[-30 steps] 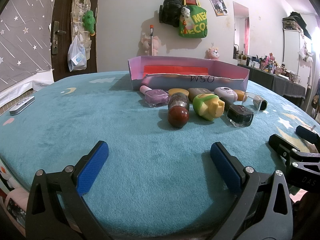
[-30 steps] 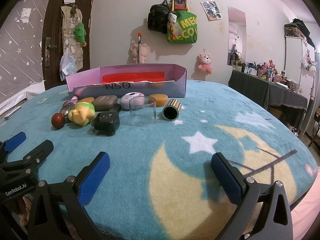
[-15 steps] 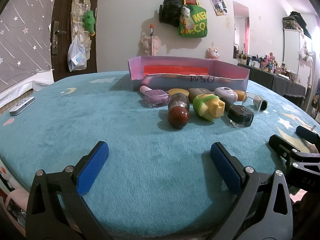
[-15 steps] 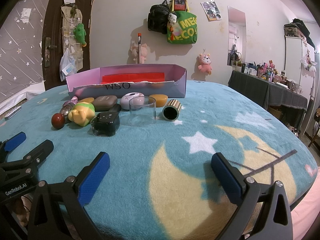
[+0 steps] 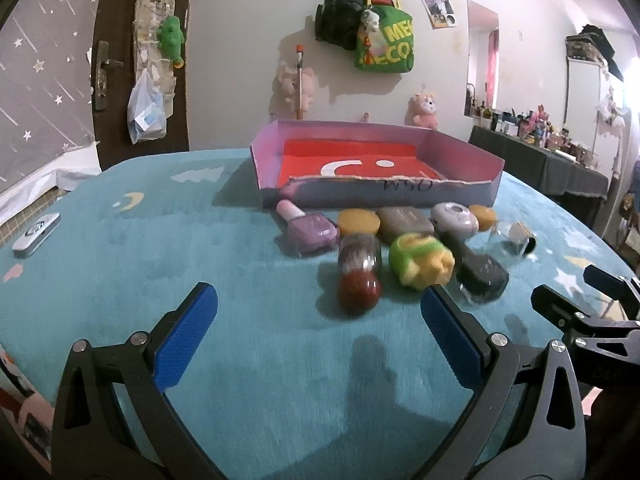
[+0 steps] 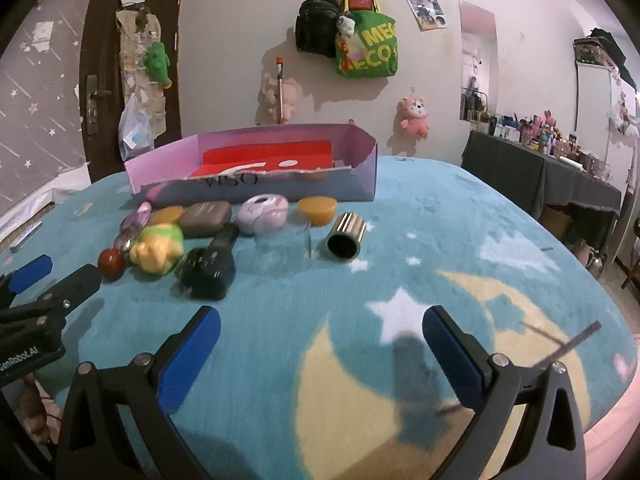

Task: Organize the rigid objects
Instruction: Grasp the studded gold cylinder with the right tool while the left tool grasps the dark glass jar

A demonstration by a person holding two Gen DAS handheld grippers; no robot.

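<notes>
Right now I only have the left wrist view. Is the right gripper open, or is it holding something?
Observer: The right gripper is open and empty, above the moon print.
Operator: What's behind the glass?
Observer: A gold cap lying on its side, with its dark open end facing the right gripper. It is apart from the glass.
Operator: Does the right orange puck touch the lilac case?
Observer: No. The puck sits apart from the case, just in front of the box near its right end.
</notes>
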